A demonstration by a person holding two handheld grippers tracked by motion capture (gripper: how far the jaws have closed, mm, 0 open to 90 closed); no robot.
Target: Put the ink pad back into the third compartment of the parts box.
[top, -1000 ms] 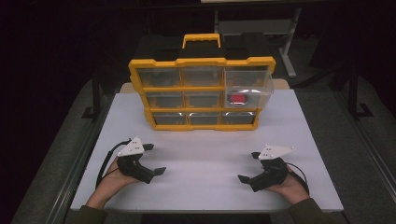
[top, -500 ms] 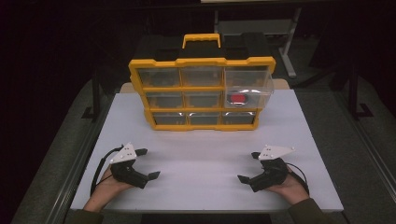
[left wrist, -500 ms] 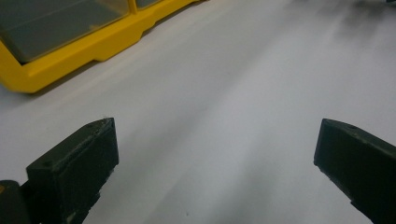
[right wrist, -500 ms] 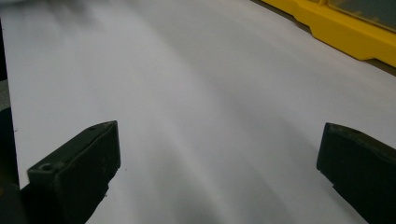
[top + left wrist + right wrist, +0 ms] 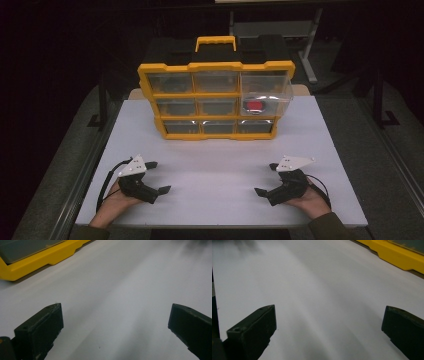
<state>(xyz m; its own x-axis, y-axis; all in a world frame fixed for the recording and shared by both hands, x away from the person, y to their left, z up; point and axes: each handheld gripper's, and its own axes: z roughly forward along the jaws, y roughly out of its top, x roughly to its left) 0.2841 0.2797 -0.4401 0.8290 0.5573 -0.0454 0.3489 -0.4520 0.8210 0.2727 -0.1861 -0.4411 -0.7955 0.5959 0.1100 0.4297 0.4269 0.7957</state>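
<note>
Dark room, white table point(image 5: 220, 175). High view: yellow organizer point(image 5: 216, 100) stands at far middle; top-right drawer point(image 5: 265, 90) pulled out, red item point(image 5: 255, 105) beneath it. Left gripper point(image 5: 152, 177) has drifted back toward near edge since a second ago; right gripper point(image 5: 266, 179) unchanged. No reach begun.

Left gripper view: jaws wide apart, empty, organizer corner point(image 5: 30, 262) far left.

Right gripper view: jaws wide apart, empty, organizer edge point(image 5: 397, 257) upper right.

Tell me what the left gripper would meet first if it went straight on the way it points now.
Probably bare white table. The open left gripper points inward across the table, not at the yellow organizer, which lies off to the side in the left gripper view. How far is unclear.
</note>
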